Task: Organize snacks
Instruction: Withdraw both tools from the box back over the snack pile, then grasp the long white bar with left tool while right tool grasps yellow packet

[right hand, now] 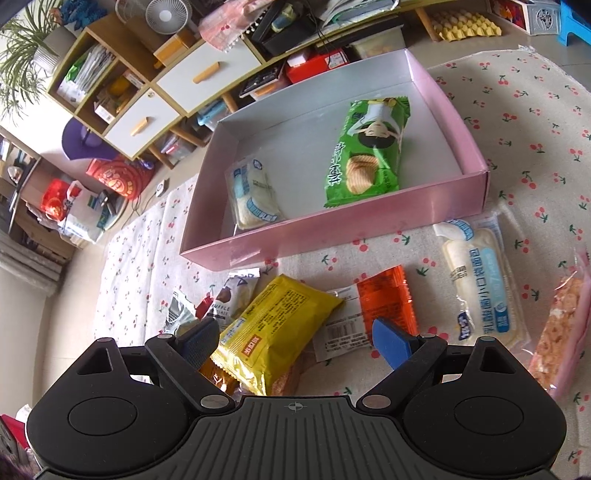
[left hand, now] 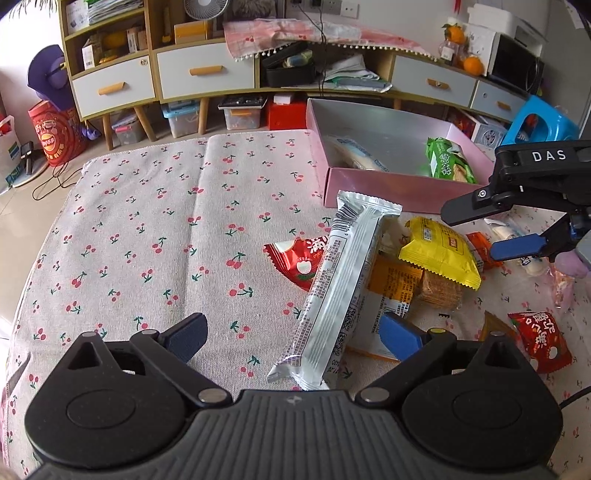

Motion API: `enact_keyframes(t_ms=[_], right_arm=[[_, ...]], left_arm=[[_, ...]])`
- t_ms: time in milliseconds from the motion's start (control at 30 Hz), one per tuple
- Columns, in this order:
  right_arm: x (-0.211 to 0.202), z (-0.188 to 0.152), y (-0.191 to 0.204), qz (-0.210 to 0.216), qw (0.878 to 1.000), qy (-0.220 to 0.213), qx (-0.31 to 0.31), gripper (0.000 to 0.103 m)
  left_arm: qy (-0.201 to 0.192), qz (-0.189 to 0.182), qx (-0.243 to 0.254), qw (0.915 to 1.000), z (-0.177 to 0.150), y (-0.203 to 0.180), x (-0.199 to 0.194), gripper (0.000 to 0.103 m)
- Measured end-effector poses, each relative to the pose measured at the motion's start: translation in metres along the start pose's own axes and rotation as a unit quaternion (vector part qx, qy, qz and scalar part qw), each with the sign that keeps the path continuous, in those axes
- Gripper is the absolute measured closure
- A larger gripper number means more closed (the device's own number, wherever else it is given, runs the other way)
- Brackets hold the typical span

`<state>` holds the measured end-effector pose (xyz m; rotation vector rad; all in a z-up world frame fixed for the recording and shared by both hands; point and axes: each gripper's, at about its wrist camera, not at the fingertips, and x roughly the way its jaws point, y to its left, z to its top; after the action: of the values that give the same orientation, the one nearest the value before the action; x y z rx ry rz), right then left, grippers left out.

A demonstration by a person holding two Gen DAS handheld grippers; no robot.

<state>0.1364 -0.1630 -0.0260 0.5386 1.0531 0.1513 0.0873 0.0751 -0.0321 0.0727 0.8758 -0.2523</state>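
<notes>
Cherry-print cloth (left hand: 155,221), pink box (right hand: 332,229) on it, loose snack packets (left hand: 439,251) beside

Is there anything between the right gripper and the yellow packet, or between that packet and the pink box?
Nothing visible blocks either. The open right gripper hangs just above the yellow packet. Only bare cloth lies between it and the pink box, whose near wall it must clear.

location: home living room. indicators: wooden sideboard (left hand: 207,77) with white drawers, desk fan (right hand: 164,16), potted plant (right hand: 22,48), cherry-print tablecloth (left hand: 147,229), oranges (left hand: 472,64), tiled floor.
</notes>
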Motion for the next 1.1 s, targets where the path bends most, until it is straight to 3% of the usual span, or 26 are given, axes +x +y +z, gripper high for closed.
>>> enact_keyframes(t_ms=[267, 733, 1100], right_arm=[[0.016, -0.003, 0.016, -0.038, 0.999, -0.013, -0.007, 0.011], [0.004, -0.005, 0.016, -0.124, 0.984, -0.035, -0.123, 0.011], [-0.003, 0.003, 0.015, -0.051, 0.984, -0.046, -0.164, 0.011]], left_arm=[[-0.001, -0.003, -0.016, 0.9999, 0.000, 0.005, -0.003, 0.004], [-0.003, 0.000, 0.003, 1.0000, 0.001, -0.003, 0.004, 0.012], [-0.023, -0.010, 0.008, 0.9997, 0.005, -0.007, 0.008, 0.029]])
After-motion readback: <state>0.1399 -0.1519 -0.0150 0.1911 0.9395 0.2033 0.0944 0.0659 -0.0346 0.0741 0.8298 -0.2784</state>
